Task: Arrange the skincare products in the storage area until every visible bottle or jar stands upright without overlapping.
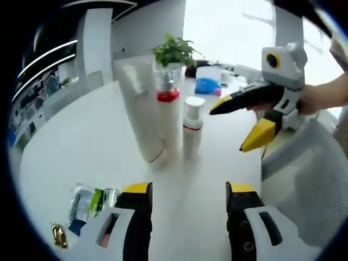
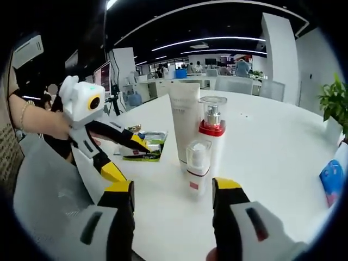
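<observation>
Both the left gripper (image 1: 188,197) and right gripper (image 2: 173,194) are spread and empty, while the white tube (image 2: 185,120), red-collared pump bottle (image 2: 212,136) and small pump bottle (image 2: 198,166) already stand upright together mid-table, so little seems left.

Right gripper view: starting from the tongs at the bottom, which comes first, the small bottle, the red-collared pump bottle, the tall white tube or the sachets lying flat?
1. Small bottle, just ahead of the right tongs, between the jaws.
2. Red-collared pump bottle, right behind it.
3. Tall white tube, beside the pump; too close to call between these two.
4. Sachets, off to the left, lying flat.
</observation>
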Available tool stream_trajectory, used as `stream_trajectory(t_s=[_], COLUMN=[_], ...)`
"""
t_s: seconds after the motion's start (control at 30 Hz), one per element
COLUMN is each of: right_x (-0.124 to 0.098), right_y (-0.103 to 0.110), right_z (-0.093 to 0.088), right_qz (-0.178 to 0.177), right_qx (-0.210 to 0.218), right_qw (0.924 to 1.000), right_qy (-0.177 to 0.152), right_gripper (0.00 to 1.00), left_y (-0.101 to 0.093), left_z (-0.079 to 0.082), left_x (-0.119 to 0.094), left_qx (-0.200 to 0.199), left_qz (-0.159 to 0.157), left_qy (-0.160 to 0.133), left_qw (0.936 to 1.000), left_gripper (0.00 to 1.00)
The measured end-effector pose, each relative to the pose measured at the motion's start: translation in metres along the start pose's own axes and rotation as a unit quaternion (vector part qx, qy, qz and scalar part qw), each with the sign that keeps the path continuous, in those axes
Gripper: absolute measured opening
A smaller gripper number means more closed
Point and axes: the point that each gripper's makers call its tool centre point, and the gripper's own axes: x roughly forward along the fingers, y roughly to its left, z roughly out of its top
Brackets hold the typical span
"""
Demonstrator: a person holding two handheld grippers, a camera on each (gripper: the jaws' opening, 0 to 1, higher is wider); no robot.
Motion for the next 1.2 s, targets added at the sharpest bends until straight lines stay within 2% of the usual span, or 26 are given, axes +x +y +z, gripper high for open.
stream_trajectory(t_s=[0.17, 0.33, 0.53, 0.7, 0.93, 1.2], right_x=[-0.008, -0.015, -0.025, -0.030, -0.035, -0.044], right_y=[0.008, 0.013, 0.022, 0.029, 0.036, 0.042], right_z=[0.007, 0.009, 0.018, 0.021, 0.021, 0.018], right_qz=[0.007, 0.008, 0.016, 0.022, 0.027, 0.027], right_qx=[0.024, 0.036, 0.047, 0.047, 0.060, 0.076], right_qw=[0.9996, 0.9992, 0.9982, 0.9978, 0.9969, 0.9958], right_qy=[-0.011, -0.016, -0.034, -0.040, -0.043, -0.045], right_gripper=[0.62, 0.66, 0.69, 0.72, 0.76, 0.81], left_y=[0.005, 0.005, -0.005, -0.011, -0.009, -0.003], left_z=[-0.009, -0.016, -0.023, -0.034, -0.053, -0.064], left_x=[-0.025, -0.048, -0.069, -0.084, -0.106, -0.132], left_qx=[-0.032, -0.051, -0.065, -0.075, -0.111, -0.139], left_qz=[0.032, 0.050, 0.057, 0.067, 0.097, 0.132], left_qy=[-0.005, -0.015, -0.022, -0.021, -0.020, -0.027], left_qw=[0.9990, 0.9973, 0.9960, 0.9947, 0.9888, 0.9812], left_gripper=[0.57, 0.62, 0.76, 0.78, 0.82, 0.86])
